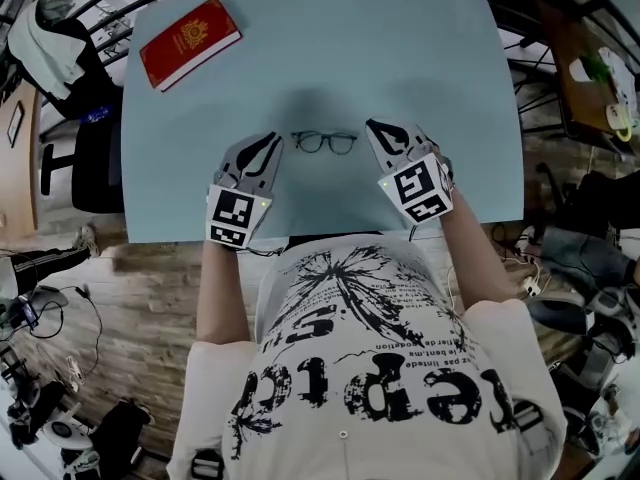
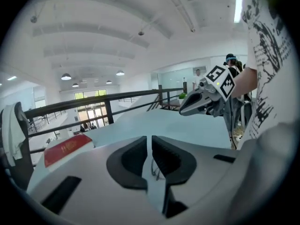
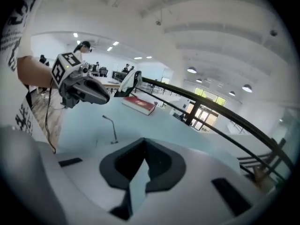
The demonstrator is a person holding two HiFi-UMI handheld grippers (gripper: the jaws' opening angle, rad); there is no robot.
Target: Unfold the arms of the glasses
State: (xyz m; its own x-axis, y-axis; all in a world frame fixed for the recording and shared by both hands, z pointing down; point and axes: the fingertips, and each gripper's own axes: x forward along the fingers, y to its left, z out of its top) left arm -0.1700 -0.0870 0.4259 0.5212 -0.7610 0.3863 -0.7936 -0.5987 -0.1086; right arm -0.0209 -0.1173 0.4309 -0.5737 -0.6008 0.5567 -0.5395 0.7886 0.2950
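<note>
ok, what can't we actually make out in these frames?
Glasses arms, head view: too thin and small to tell folded from unfolded.
Glasses, left gripper view: only a sliver shows through the narrow gap between the left gripper's jaws.
Glasses, right gripper view: the right gripper's body hides all but one thin line, likely an arm.
Red book, cover print: too small to read in any view.
</note>
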